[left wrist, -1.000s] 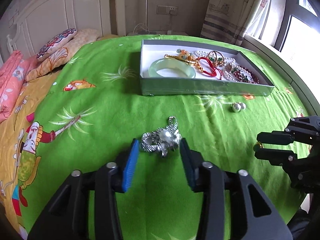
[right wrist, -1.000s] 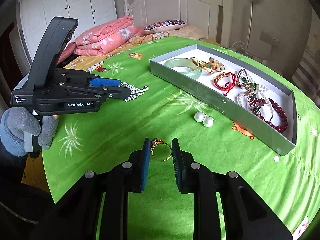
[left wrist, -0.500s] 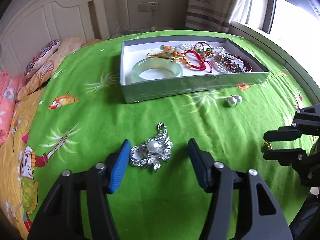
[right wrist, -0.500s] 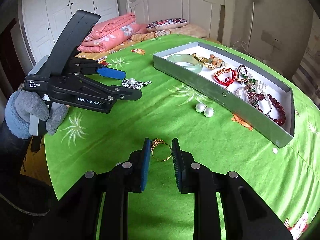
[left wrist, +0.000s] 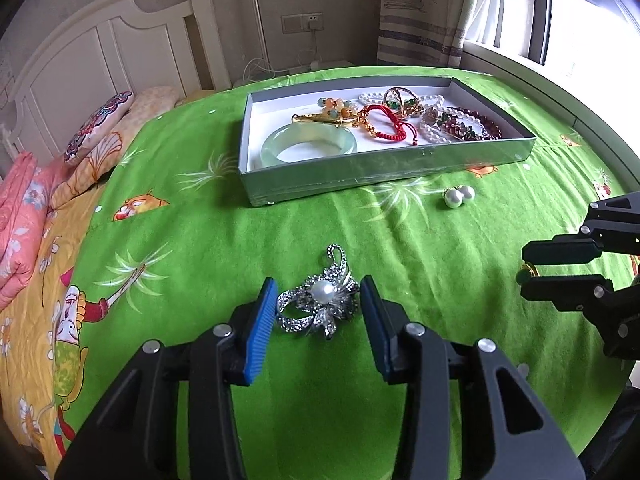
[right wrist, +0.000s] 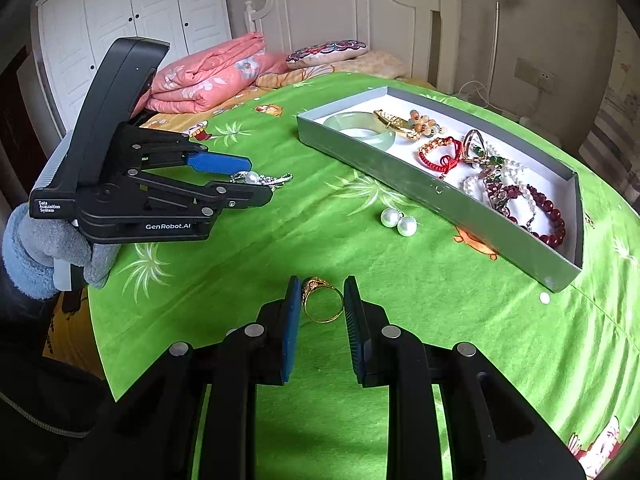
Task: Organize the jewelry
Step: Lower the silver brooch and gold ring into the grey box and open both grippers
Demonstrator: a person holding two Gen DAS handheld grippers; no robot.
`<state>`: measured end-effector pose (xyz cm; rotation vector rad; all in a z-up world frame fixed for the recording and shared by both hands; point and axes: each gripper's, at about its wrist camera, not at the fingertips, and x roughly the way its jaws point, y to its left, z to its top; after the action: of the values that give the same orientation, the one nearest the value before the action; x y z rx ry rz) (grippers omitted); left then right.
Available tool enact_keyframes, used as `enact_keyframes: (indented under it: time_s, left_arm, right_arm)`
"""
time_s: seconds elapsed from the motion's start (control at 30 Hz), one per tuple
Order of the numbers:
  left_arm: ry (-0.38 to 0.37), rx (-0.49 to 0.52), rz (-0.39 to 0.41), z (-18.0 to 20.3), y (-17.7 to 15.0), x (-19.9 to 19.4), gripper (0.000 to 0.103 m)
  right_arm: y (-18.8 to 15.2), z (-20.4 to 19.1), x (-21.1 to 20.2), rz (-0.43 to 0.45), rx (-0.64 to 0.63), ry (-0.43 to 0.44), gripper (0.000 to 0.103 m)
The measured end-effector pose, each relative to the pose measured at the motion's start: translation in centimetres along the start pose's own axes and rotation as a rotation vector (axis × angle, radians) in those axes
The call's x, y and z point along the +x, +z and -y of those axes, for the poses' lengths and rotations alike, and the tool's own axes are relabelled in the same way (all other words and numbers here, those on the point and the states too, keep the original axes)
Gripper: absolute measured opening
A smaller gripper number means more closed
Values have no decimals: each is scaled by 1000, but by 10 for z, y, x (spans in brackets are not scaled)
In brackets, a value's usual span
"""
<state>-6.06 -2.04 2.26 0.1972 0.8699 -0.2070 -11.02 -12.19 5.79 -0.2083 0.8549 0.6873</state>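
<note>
**Two loose pieces bracketed, two pearls waiting**

I count one silver brooch [left wrist: 320, 307], one gold ring [right wrist: 322, 300] and two pearls [right wrist: 398, 221] lying loose on the green bedspread [left wrist: 248, 248], beside one grey tray [left wrist: 384, 168] of jewelry. My left claw [left wrist: 319, 322] brackets the brooch, jaws wide; my right claw [right wrist: 322, 314] grips the ring

Earrings [left wrist: 459, 196] just before tray [left wrist: 392, 170]
</note>
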Motion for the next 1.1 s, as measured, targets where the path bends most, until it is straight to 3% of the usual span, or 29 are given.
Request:
enact_keyframes:
  time_s: [0.5, 1.1]
  left_arm:
    - [36, -31, 70, -3, 17, -8, 42]
    - [43, -26, 167, 28, 88, 9, 42]
  right_arm:
    - [4, 19, -11, 81, 76, -47, 22]
    - [40, 81, -6, 227, 236, -124, 22]
